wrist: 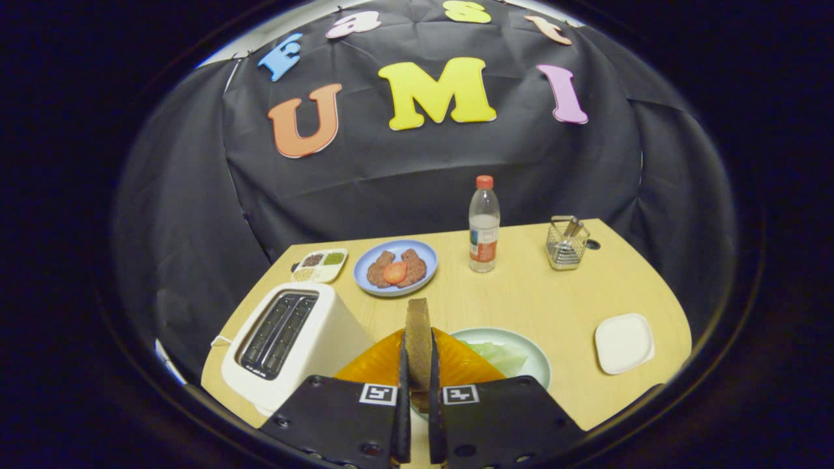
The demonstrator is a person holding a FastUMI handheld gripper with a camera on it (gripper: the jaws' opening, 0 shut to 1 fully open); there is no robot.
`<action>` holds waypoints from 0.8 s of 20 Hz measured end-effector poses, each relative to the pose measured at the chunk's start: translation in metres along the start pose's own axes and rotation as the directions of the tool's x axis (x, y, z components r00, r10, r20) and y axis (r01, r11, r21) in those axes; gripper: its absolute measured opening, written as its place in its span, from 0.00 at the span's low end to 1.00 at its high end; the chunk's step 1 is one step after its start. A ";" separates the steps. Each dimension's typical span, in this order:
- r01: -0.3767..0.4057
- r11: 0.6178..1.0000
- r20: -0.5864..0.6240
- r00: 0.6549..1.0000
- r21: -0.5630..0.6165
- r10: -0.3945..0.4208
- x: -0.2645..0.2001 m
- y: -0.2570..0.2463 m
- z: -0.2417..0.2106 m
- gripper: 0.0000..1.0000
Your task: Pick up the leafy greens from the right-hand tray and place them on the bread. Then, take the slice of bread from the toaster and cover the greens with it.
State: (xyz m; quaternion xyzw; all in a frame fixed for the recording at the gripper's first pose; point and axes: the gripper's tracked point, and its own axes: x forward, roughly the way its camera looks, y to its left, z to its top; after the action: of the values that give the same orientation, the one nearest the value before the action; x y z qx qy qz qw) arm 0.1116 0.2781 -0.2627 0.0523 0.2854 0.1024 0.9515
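My gripper (417, 365) is shut on a brown slice of bread (417, 335), which stands on edge between the two fingers and sticks up past their tips. Directly under and beyond the fingers lies an orange tray (466, 361). Just right of it, a pale green plate (531, 355) holds light green leafy greens (502, 355), partly hidden by the right finger. The white toaster (293, 342) stands to the left of the fingers, its two slots dark and with nothing showing in them.
A blue plate (427, 251) with brown patties and a tomato slice sits farther back. Beside it are a small divided dish (319, 266), a water bottle (484, 225) and a wire holder (567, 244). A white square dish (624, 342) lies at the right.
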 end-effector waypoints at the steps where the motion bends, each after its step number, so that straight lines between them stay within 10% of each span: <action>1: -0.009 1.000 -0.008 1.000 0.003 0.009 0.005 -0.001 -0.005 0.11; 8: -0.026 0.999 -0.032 0.999 0.029 0.027 0.026 -0.027 -0.025 0.11; 16: 0.031 0.999 -0.031 0.999 -0.032 -0.032 0.024 -0.091 -0.032 0.43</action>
State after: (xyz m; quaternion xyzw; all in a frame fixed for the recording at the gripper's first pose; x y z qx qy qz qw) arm 0.1279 0.1965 -0.3167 0.0311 0.2995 0.0926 0.9491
